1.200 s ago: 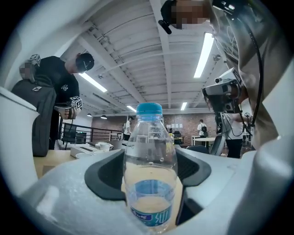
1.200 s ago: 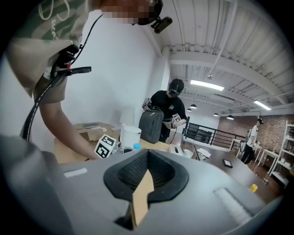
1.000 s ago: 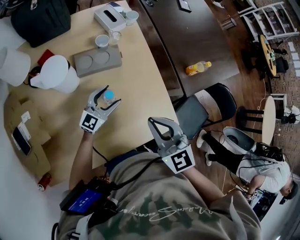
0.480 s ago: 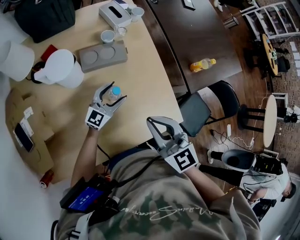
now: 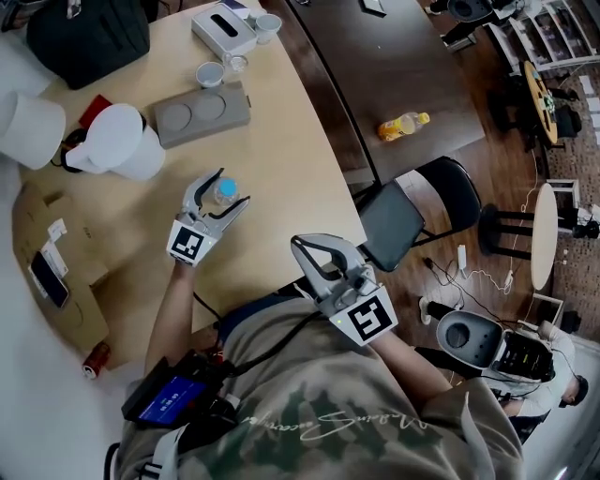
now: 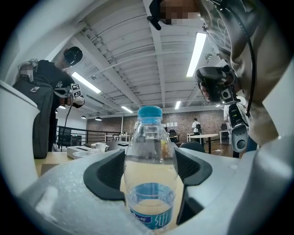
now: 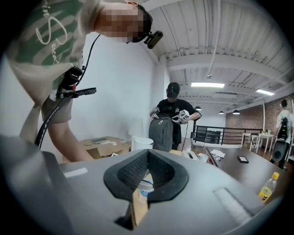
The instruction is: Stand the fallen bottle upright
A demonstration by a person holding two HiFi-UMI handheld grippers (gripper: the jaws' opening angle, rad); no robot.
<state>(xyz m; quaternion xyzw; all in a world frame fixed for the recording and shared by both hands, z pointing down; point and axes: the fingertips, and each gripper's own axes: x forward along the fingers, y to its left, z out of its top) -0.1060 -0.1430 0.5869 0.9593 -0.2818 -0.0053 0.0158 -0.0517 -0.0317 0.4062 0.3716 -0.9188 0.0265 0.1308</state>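
Tan table (image 5: 281, 169) — bottle (image 5: 224, 192) upright | dark table (image 5: 394, 56) alongside | wood floor (image 5: 497, 178)

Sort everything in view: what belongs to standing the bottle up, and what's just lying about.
Job in hand: clear plastic bottle with blue cap, upright between the jaws of the left tool, which are opening.

Lying about: white plastic jug; grey two-hollow tray; white tissue box; black bag; yellow drink bottle; red can.
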